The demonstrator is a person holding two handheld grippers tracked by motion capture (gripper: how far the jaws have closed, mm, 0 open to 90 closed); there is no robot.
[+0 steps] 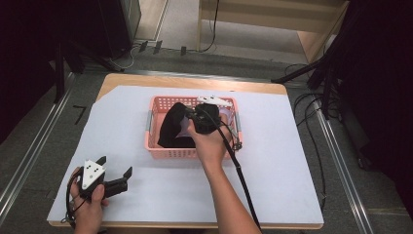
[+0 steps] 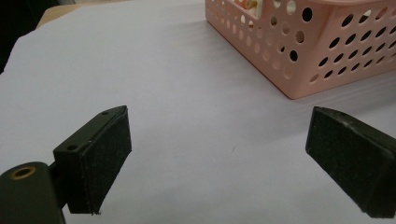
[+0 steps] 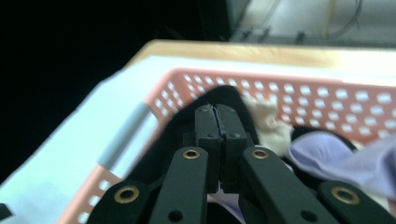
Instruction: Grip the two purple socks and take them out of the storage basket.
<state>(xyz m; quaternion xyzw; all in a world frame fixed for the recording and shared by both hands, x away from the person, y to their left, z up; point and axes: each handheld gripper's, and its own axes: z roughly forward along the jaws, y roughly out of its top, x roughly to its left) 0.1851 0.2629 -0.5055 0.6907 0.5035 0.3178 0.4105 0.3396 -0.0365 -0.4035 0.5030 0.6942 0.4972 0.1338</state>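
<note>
Black cloth [image 1: 171, 127] in pink basket [image 1: 165, 152], left part, draped up over rim. Right gripper [image 3: 216, 122] clenched, jaws pressed together over cloth; grip on it unclear. Left gripper [image 2: 219, 154] released on sheet [image 1: 272, 146], well apart.

The basket [image 1: 165, 151] is salmon pink, its walls dotted with rows of round holes, with a grey handle [image 3: 122, 135]. Inside lie a black cloth [image 1: 171, 127], a pale lilac cloth [image 3: 336, 156] and a cream one [image 3: 268, 122]. The desk [image 1: 272, 161] carries a white sheet over a light wood edge. Both tongs are black, with brass-coloured rivets.
</note>
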